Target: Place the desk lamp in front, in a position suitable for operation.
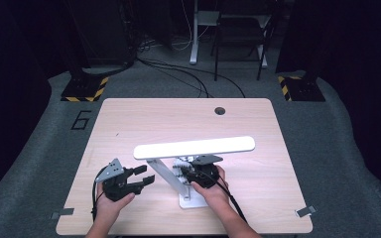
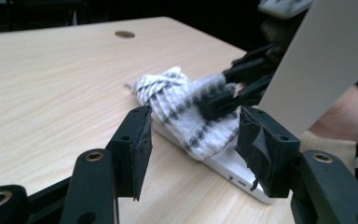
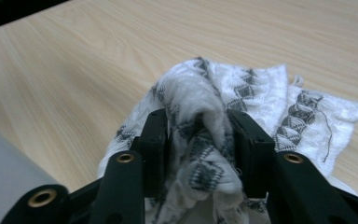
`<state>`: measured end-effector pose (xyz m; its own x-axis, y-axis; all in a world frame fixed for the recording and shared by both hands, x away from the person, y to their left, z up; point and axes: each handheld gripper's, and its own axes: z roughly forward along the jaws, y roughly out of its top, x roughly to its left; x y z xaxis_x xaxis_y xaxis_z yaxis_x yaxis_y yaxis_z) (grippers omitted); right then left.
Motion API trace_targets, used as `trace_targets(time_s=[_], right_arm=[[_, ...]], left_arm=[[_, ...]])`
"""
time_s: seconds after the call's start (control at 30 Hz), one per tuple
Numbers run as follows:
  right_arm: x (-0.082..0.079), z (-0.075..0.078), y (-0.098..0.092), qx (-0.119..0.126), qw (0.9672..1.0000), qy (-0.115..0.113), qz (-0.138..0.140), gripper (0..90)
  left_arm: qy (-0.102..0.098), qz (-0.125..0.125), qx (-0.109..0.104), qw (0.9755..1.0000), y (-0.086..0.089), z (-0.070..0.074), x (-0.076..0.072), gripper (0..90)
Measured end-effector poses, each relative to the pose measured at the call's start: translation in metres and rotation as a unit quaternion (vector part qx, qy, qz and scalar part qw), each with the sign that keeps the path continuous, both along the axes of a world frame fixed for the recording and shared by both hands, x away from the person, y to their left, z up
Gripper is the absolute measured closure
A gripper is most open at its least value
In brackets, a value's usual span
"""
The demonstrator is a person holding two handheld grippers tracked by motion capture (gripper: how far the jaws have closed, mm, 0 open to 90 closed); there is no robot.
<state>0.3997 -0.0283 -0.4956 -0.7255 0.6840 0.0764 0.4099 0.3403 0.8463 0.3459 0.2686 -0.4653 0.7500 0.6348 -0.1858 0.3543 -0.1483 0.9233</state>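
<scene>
In the high view, a light wooden table (image 1: 129,124) is seen, with a white desk lamp (image 1: 193,148) standing near the middle of its near edge. The lamp's long flat head is held level above the tabletop, its slanted arm running down to a flat white base (image 1: 187,201) close to the near edge. A white cloth with a dark pattern (image 1: 180,164) is glimpsed beneath the head, beside the arm. The right gripper (image 1: 194,171) is held at that cloth, just above the base. The left gripper (image 1: 141,179) is held toward the near left corner, left of the lamp arm, its jaws spread with nothing between them. A round hole (image 1: 220,110) is set near the far edge of the table.

In the left gripper view, the left gripper (image 2: 191,140) is seen with its two black jaws standing apart and empty. Beyond them, the cloth (image 2: 182,109) is bunched up and draped over the edge of the lamp base (image 2: 233,170). The right gripper (image 2: 228,93) is seen at the cloth from the right, its tips against the fabric.

In the right gripper view, the right gripper (image 3: 198,140) is seen with a raised fold of the cloth (image 3: 205,121) gathered between its jaws; the fabric touches both pads, so the cloth is judged to be grasped. The rest of the cloth is spread on the tabletop beyond.
</scene>
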Motion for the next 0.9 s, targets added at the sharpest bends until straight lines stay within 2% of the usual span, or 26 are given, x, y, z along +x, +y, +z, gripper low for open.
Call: trace_targets(time_s=[0.07, 0.27, 0.43, 0.53, 0.57, 0.63, 0.83, 0.9], right_arm=[[-0.002, 0.002, -0.003, 0.007, 0.9999, -0.008, -0.004, 57.6], [-0.005, 0.005, -0.012, 0.007, 0.9999, -0.012, -0.008, 57.0], [-0.003, 0.003, -0.015, -0.006, 0.9999, 0.007, -0.009, 56.0], [-0.002, -0.001, -0.014, -0.023, 0.9996, 0.015, -0.005, 68.2], [-0.002, -0.001, -0.014, -0.027, 0.9995, 0.013, -0.003, 73.2], [-0.003, 0.0, -0.012, -0.03, 0.9995, 0.006, 0.001, 77.2], [-0.003, 0.007, -0.003, -0.018, 0.9996, -0.011, 0.016, 79.4], [-0.002, 0.01, 0.002, -0.008, 0.9997, -0.014, 0.019, 79.4]], left_arm=[[0.004, 0.0, 0.013, 0.9999, -0.002, -0.002, 0.002, 45.0], [0.009, -0.001, 0.021, 0.9997, -0.006, -0.006, 0.007, 44.7], [0.008, 0.001, 0.018, 0.9998, -0.005, -0.006, 0.007, 44.6], [0.01, 0.003, 0.018, 0.9998, -0.003, -0.006, 0.007, 44.6], [0.01, 0.004, 0.017, 0.9998, -0.003, -0.006, 0.006, 44.6], [0.007, 0.005, 0.014, 0.9999, -0.003, -0.006, 0.006, 44.6], [0.008, 0.011, 0.01, 0.9999, -0.002, -0.005, 0.005, 44.6], [0.007, 0.007, 0.011, 0.9999, -0.001, -0.005, 0.006, 44.6]])
